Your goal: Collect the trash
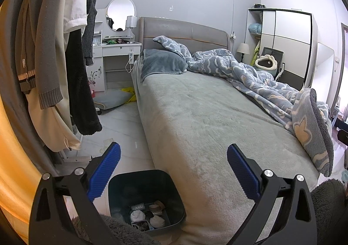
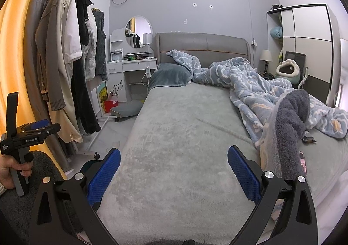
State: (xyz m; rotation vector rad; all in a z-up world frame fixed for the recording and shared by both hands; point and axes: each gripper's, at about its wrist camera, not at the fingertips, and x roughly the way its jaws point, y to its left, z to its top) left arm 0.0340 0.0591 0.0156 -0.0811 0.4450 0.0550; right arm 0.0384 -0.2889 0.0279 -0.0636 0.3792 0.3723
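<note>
A dark bin (image 1: pixel 171 184) stands on the floor against the bed's near corner, with crumpled tissues (image 1: pixel 137 215) and wrappers inside. My left gripper (image 1: pixel 173 153) hovers above and behind the bin, open and empty. My right gripper (image 2: pixel 174 154) is open over the grey bed sheet (image 2: pixel 178 136), holding nothing. A small dark wrapper (image 2: pixel 308 140) lies on the sheet at the right, beside the folded blue blanket (image 2: pixel 289 123). The left gripper's body (image 2: pixel 26 136) shows at the left edge of the right wrist view, held by a hand (image 2: pixel 10 168).
A rack of hanging clothes (image 1: pixel 54 60) stands left of the bed. A white dressing table (image 1: pixel 117 49) with a round mirror is at the back left, a cushion (image 1: pixel 111 99) and yellow bag (image 1: pixel 130 92) on the floor below. A wardrobe (image 2: pixel 308 49) stands at the right.
</note>
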